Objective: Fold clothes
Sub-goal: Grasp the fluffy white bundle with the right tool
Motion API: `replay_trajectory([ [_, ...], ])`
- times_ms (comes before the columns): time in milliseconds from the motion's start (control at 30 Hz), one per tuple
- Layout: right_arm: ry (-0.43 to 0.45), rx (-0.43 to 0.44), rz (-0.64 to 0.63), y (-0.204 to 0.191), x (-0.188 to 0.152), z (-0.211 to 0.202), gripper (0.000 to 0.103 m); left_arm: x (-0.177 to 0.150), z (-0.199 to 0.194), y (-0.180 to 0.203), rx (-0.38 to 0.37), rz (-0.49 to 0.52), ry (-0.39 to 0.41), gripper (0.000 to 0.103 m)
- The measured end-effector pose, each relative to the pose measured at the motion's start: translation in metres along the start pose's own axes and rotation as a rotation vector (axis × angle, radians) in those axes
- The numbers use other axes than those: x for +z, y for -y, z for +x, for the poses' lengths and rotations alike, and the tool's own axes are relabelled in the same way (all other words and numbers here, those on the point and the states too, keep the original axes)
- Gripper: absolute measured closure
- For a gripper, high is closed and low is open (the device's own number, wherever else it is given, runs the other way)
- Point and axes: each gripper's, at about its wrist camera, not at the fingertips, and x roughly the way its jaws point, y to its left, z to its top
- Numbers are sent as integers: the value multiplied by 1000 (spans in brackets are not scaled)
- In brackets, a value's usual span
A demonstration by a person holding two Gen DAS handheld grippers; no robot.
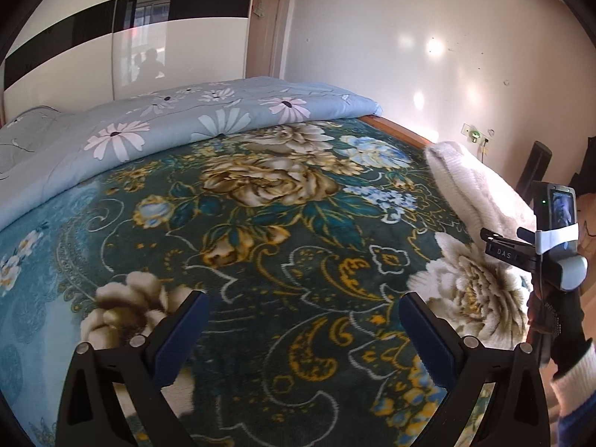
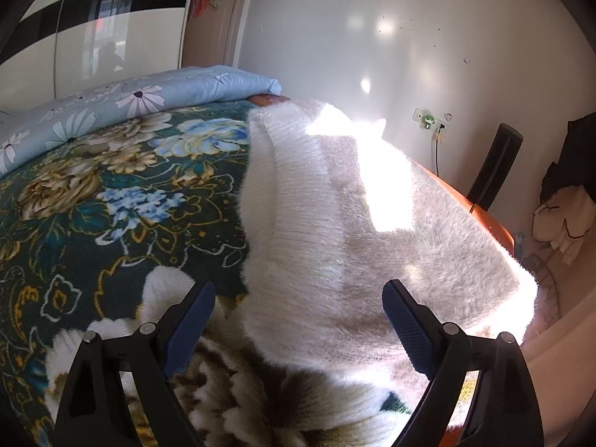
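A fuzzy white knitted garment (image 2: 335, 223) lies folded into a thick bundle at the right edge of the bed, on the dark floral blanket (image 2: 93, 201). My right gripper (image 2: 298, 298) is open and empty, its jaws wide apart just above the bundle's near end. The garment also shows in the left wrist view (image 1: 473, 186), at the far right. My left gripper (image 1: 301, 309) is open and empty, hovering over the bare floral blanket (image 1: 260, 223). The right gripper's body with its camera (image 1: 551, 238) shows at the right edge of the left wrist view.
A light blue daisy-print quilt (image 1: 167, 126) lies rolled along the far side of the bed. The wooden bed frame (image 2: 488, 219) runs along the right edge, next to a white wall. A wardrobe (image 1: 111, 37) and a door stand behind. A black chair (image 2: 495, 164) stands at right.
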Motion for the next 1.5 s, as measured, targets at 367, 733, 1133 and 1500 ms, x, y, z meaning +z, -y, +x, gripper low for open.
replay_trajectory([
  [367,-22,-177,49,15,7,12,80,-21,-26,-73,10,-147,32,0],
  [733,-73,-208,43,15,21,27,92,-40,-36,-111,47,-195,4,0],
  [1133,77,255,249,32,76,-104,96,-64,-93,-161,36,-323,43,0],
  [1500,160,632,53,-107,124,-237,103,-93,-168,-226,63,-466,117,0],
])
